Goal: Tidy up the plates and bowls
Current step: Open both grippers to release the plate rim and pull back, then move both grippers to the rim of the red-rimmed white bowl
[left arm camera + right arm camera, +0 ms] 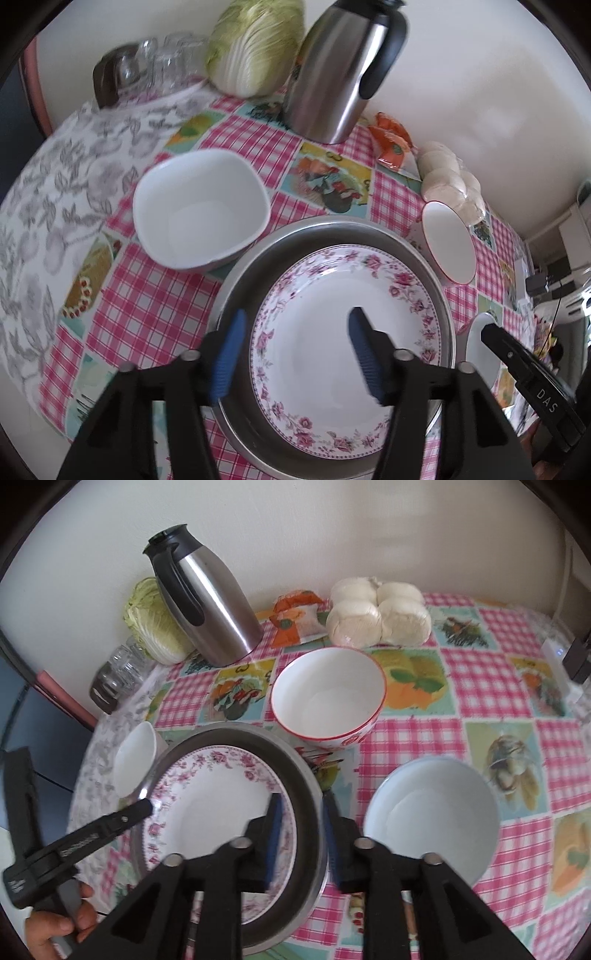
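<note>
A pink-flowered plate (340, 325) (218, 812) lies inside a round metal pan (314, 230) (295, 771). My left gripper (295, 354) is open, its fingers astride the plate's left rim; it shows in the right wrist view (125, 816). My right gripper (301, 838) is partly open, its fingers astride the pan's right rim, not visibly clamping it; it shows in the left wrist view (495, 332). A white square bowl (199, 206) (133, 757), a red-rimmed bowl (448, 243) (328, 694) and a pale blue bowl (432, 808) (476, 343) stand around the pan.
A steel thermos jug (340, 74) (210, 602), a cabbage (255, 44) (155, 620), glass jars (155, 62) (118, 672), an orange packet (391, 140) (295, 616) and bagged buns (454, 181) (380, 613) line the wall. A white device (557, 668) sits far right.
</note>
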`<state>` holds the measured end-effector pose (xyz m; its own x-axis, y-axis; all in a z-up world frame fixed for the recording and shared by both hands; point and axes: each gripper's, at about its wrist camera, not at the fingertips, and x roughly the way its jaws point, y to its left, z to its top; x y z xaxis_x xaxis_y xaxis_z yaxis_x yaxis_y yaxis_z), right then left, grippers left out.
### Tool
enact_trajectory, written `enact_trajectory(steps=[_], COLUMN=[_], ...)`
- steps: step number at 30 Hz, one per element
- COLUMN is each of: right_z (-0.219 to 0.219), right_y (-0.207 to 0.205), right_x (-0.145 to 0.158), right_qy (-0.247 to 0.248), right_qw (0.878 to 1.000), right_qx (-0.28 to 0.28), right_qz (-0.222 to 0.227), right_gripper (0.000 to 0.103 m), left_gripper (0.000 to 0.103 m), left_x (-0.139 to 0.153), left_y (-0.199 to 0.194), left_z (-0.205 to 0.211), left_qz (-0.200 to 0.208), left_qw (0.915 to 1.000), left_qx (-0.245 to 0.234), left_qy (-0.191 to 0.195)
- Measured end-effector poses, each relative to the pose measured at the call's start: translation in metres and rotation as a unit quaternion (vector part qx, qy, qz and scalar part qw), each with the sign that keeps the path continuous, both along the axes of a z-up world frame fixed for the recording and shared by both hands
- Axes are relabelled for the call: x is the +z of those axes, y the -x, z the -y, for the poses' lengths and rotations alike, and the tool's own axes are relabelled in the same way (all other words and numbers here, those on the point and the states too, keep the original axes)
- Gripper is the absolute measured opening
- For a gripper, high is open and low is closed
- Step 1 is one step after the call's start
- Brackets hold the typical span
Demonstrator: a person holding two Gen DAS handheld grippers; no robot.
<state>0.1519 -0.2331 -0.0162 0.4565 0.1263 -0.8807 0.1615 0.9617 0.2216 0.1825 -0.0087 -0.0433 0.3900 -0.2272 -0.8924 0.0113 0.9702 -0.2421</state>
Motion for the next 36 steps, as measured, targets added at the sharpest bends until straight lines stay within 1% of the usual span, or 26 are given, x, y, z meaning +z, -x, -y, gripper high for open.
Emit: enact_trajectory(steps=[2,3,4,5,7,8,11,14,17,18,20,22,26,29,33,36], right_z=[-0.001,-0.001,-0.001,-0.001,-0.001,-0.002,-0.004,-0.003,-0.001,0.000,0.002,0.004,0.008,0.011,0.018,0.025], right_y=[0.001,0.001,0.001,0.001,0.000,0.000,0.000,0.000,0.001,0.001,0.001,0.002,0.002,0.003,0.004,0.004], right_x=[0.003,0.003,0.003,0.003,0.002,0.002,0.000,-0.001,0.000,0.000,0.001,0.002,0.004,0.007,0.012,0.015], right_qy=[0.016,0.017,0.018,0.021,0.031,0.037,0.046,0.051,0.057,0.057,0.055,0.051,0.050,0.048,0.054,0.049], right_qw=[1.000,1.000,1.000,1.000,1.000,0.999,0.999,0.999,0.998,0.998,0.998,0.999,0.998,0.998,0.996,0.995], right_qx=[0.005,0.005,0.004,0.003,0.003,0.003,0.007,0.006,0.004,0.002,-0.003,-0.007,-0.015,-0.020,-0.037,-0.053], right_qz=[0.004,0.004,0.004,0.004,0.003,0.002,0.000,-0.001,0.002,0.003,0.008,0.012,0.020,0.035,0.052,0.063], right_gripper=[0.050,0.054,0.061,0.066,0.071,0.075,0.082,0.086,0.090,0.091,0.096,0.099,0.103,0.103,0.103,0.103], left_gripper=[0.068,0.071,0.074,0.075,0.079,0.080,0.082,0.086,0.087,0.088,0.089,0.095,0.096,0.097,0.098,0.098], left_x=[0.005,0.006,0.007,0.008,0.007,0.007,0.004,0.003,0.002,0.003,0.004,0.005,0.009,0.015,0.023,0.027], left_y=[0.003,0.003,0.003,0.004,0.004,0.004,0.004,0.004,0.004,0.004,0.005,0.004,0.004,0.002,-0.004,-0.009], left_z=[0.005,0.007,0.009,0.010,0.011,0.011,0.009,0.005,0.003,0.003,0.003,0.003,0.003,0.005,0.010,0.013], left_qz=[0.010,0.014,0.018,0.021,0.021,0.021,0.019,0.021,0.025,0.028,0.033,0.039,0.058,0.075,0.094,0.106], left_qw=[0.9998,0.9995,0.9991,0.9987,0.9982,0.9979,0.9974,0.9968,0.9965,0.9963,0.9957,0.9950,0.9928,0.9914,0.9908,0.9903], left_qx=[-0.007,-0.009,-0.011,-0.012,-0.011,-0.009,-0.003,0.007,0.012,0.014,0.017,0.019,0.025,0.027,0.029,0.037], left_qy=[-0.017,-0.027,-0.037,-0.046,-0.055,-0.060,-0.070,-0.076,-0.079,-0.080,-0.085,-0.090,-0.102,-0.103,-0.093,-0.082])
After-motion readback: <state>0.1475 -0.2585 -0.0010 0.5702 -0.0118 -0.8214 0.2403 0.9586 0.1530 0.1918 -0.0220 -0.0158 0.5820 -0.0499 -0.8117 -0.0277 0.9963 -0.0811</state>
